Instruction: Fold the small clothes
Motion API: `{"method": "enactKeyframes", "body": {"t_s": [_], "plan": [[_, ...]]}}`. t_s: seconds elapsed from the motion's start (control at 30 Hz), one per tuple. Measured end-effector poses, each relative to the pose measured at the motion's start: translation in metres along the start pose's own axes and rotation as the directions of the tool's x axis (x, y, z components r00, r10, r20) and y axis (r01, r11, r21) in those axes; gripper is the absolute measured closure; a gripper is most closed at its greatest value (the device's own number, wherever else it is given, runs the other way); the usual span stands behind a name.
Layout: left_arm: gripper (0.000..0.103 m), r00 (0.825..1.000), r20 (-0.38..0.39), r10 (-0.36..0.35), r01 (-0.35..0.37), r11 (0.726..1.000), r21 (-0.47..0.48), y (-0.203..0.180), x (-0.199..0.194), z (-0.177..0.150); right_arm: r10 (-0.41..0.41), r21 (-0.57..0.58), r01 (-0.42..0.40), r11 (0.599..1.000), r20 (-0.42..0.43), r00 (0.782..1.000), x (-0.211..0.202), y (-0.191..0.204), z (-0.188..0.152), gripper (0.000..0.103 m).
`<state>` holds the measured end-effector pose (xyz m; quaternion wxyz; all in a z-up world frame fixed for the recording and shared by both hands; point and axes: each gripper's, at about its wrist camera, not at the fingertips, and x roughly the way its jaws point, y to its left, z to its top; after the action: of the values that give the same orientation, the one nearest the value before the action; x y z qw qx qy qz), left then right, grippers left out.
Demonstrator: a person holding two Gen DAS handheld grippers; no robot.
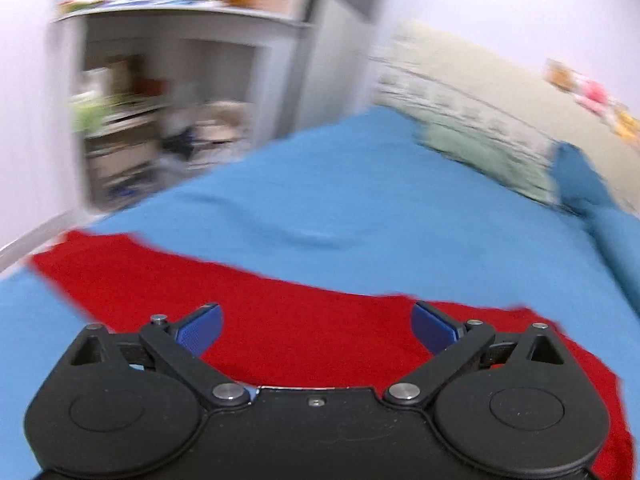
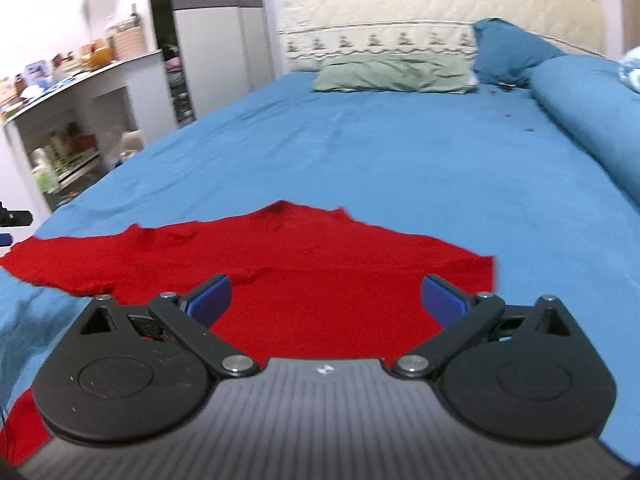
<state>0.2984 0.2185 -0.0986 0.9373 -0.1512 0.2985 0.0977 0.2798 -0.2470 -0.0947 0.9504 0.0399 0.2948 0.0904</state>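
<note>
1. My left gripper (image 1: 316, 326) has its blue pads (image 1: 198, 330) spread wide with nothing between them; it hovers over the red garment (image 1: 280, 308).
2. My right gripper (image 2: 326, 300) is the same: pads (image 2: 210, 296) wide apart, empty, red cloth showing through the gap.
3. The red garment (image 2: 304, 264) lies spread on the blue bed sheet (image 2: 380, 152) at the near end of the bed, filling 6 o'clock in both wrist views. In the right view a sleeve-like flap runs out toward 9 o'clock and the far edge peaks near 12.
4. It looks mostly flat, with some wrinkles near the far edge. I can't tell whether it is already folded once.
5. The left view is motion-blurred, so detail there is poor.
6. Step, my guess: approach before a grasp, early in the fold, with no cloth held yet.
7. The next move calls for dropping each gripper to an edge or corner, closing the pads on one layer only, and missing the sheet.
8. Risk: pinching the bed sheet along with the cloth, since the fabric sits flush on it.
9. Far off at 12 o'clock sit a green pillow (image 2: 392, 72) and the headboard (image 2: 440, 4), with shelves (image 2: 72, 120) at 10 o'clock; all are well apart from the work.
</note>
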Motion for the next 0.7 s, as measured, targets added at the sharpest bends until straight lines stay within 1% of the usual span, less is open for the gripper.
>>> {"method": "enactKeyframes", "body": {"t_s": [0.1, 0.17, 0.2, 0.27, 0.3, 0.33, 0.47, 0.5, 0.57, 0.63, 0.67, 0.7], "plan": [[0.002, 0.998, -0.009, 0.058, -0.058, 0.994, -0.097, 0.057, 0.013, 0.001, 0.045, 0.015, -0.045, 0.999, -0.006, 0.999, 0.016, 0.01, -0.01, 0.0], [0.002, 0.995, -0.04, 0.09, -0.095, 0.983, -0.154, 0.082, 0.026, -0.002, 0.082, 0.023, -0.082, 0.996, -0.027, 0.996, 0.027, 0.013, -0.019, 0.0], [0.003, 0.995, -0.057, 0.088, -0.097, 0.977, -0.192, 0.094, 0.034, -0.005, 0.091, 0.021, -0.09, 0.996, -0.033, 0.995, 0.03, 0.017, -0.023, 0.0], [0.01, 0.992, -0.08, 0.102, -0.119, 0.962, -0.244, 0.111, 0.049, -0.01, 0.104, 0.008, -0.104, 0.995, -0.038, 0.994, 0.035, 0.023, -0.027, 0.0], [0.018, 0.988, -0.09, 0.123, -0.142, 0.957, -0.252, 0.116, 0.057, -0.012, 0.107, 0.002, -0.107, 0.994, -0.04, 0.993, 0.037, 0.025, -0.029, 0.0], [0.021, 0.985, -0.091, 0.144, -0.163, 0.952, -0.26, 0.12, 0.063, -0.013, 0.109, -0.005, -0.109, 0.994, -0.043, 0.993, 0.039, 0.027, -0.03, 0.0], [0.022, 0.985, -0.042, 0.17, -0.175, 0.949, -0.263, 0.129, 0.073, -0.004, 0.104, -0.012, -0.105, 0.994, -0.057, 0.993, 0.046, 0.028, -0.033, 0.0], [0.024, 0.982, -0.033, 0.185, -0.187, 0.949, -0.254, 0.129, 0.077, -0.001, 0.102, -0.012, -0.103, 0.995, -0.059, 0.993, 0.048, 0.028, -0.033, 0.0], [0.038, 0.972, -0.029, 0.231, -0.231, 0.943, -0.239, 0.13, 0.086, 0.004, 0.096, -0.009, -0.097, 0.995, -0.061, 0.994, 0.048, 0.027, -0.035, 0.0], [0.065, 0.96, -0.034, 0.277, -0.278, 0.936, -0.217, 0.128, 0.095, 0.006, 0.093, -0.006, -0.093, 0.996, -0.061, 0.994, 0.048, 0.026, -0.036, 0.0], [0.072, 0.956, -0.036, 0.292, -0.293, 0.935, -0.199, 0.127, 0.098, 0.008, 0.089, -0.005, -0.09, 0.996, -0.06, 0.994, 0.048, 0.025, -0.036, 0.0], [0.086, 0.953, -0.036, 0.301, -0.302, 0.935, -0.186, 0.126, 0.098, 0.009, 0.085, -0.006, -0.085, 0.996, -0.059, 0.995, 0.048, 0.025, -0.037, 0.0]]}}
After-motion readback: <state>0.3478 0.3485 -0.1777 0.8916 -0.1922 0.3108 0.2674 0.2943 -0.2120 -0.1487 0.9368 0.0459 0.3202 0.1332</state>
